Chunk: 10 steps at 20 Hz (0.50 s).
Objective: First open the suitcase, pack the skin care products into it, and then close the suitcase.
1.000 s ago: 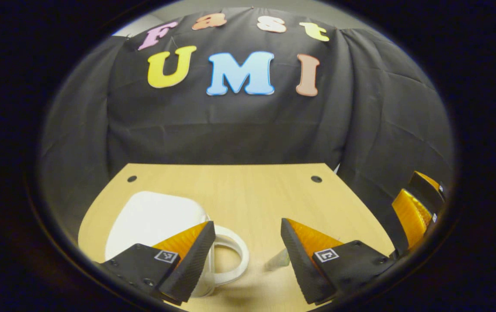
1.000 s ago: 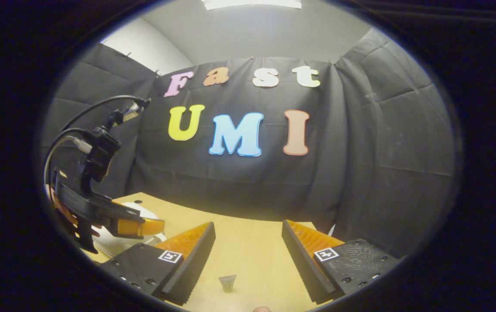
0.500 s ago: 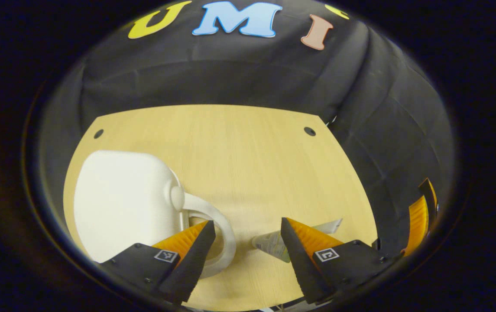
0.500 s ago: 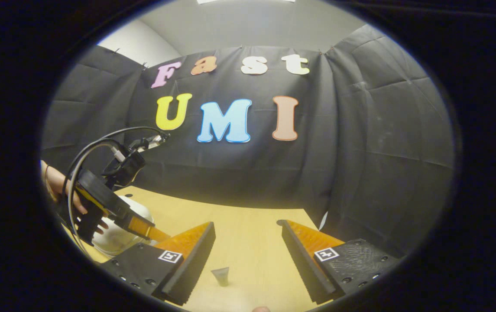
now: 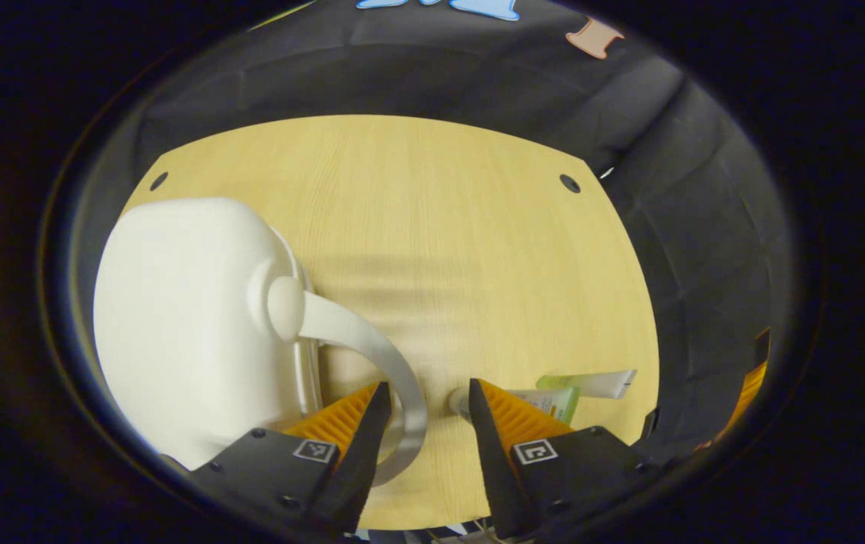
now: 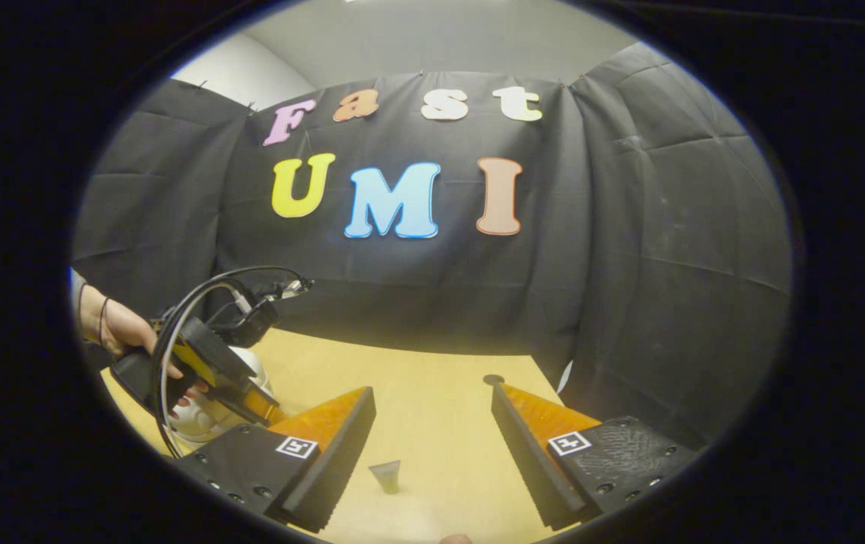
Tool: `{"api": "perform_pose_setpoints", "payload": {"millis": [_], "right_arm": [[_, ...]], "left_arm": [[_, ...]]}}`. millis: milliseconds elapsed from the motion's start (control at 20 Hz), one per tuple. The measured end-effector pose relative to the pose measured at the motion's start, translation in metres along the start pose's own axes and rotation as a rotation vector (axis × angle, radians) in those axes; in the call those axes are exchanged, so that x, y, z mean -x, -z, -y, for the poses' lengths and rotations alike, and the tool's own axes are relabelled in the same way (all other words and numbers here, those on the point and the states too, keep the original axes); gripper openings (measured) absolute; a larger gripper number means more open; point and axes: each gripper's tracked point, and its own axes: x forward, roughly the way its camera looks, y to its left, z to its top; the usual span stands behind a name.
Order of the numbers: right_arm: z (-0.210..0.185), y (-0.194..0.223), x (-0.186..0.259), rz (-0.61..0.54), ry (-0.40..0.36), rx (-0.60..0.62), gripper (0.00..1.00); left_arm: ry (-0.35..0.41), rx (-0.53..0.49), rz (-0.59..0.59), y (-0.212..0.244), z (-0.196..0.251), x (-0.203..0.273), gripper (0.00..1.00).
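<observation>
Two grippers over a light wooden surface point(image 5: 440, 227). The left gripper point(image 5: 423, 423) has its fingers partly open, gap narrow, straddling the curved white handle point(image 5: 372, 355) of the white hard-shell suitcase point(image 5: 183, 325); the handle passes between them nearer the left finger, contact unclear, no firm pinch visible. The suitcase lies closed along the surface's left edge, handle pointing toward the middle. Just past the right finger, near the surface's front right edge, lie two skin care tubes: a white tube point(image 5: 598, 383) and a green-labelled tube point(image 5: 549, 399), side by side, maybe touching, partly hidden by the finger. The other gripper's finger shows at the far right rim of the left gripper view.

In the right gripper view the right gripper point(image 6: 434, 446) has its fingers wide apart, nothing held. A small grey tube end point(image 6: 387, 476) sits on the surface point(image 6: 417, 393) between them, hard to say what exactly. At left, a hand point(image 6: 126, 332) holds the left gripper point(image 6: 262, 404), tilted down at the suitcase point(image 6: 209, 412).
</observation>
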Motion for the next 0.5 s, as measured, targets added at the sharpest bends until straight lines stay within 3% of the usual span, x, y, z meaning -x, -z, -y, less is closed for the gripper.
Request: {"api": "perform_pose_setpoints", "payload": {"millis": [50,250,500], "right_arm": [[0.0000,-0.0008,0.0002,0.000,-0.002,0.001,0.94],[0.0029,0.0003,0.0020,0.002,-0.004,0.006,0.94],[0.0043,0.0011,0.0060,0.008,-0.013,0.014,0.94]], "left_arm": [[0.001,0.007,-0.014,0.0017,-0.0012,-0.0017,0.76],[-0.024,0.018,-0.047,0.0050,-0.0088,-0.0064,0.30],[-0.017,-0.005,-0.042,0.0018,-0.0060,0.0015,0.20]]}}
